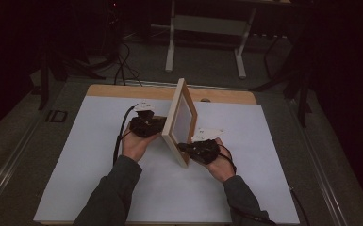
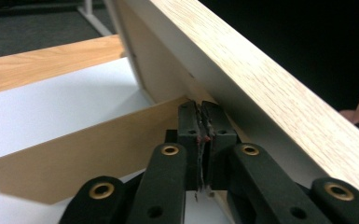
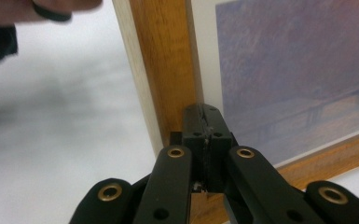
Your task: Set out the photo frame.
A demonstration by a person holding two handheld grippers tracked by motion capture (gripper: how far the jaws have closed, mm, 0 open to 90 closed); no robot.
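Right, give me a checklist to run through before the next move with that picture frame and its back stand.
1. Picture frame stands upright on the white table top: ok.
2. Back stand is swung out from the frame's back toward the table top: ok.
3. Left gripper, jaws together, tips against the stand where it meets the frame; nothing visibly clamped: ok.
4. Right gripper, jaws together, tips against the front of the frame at its lower corner: ok.
5. Stand's far end rests flat on the table top: cannot tell.
6. Frame would stay up if both grippers let go: cannot tell.
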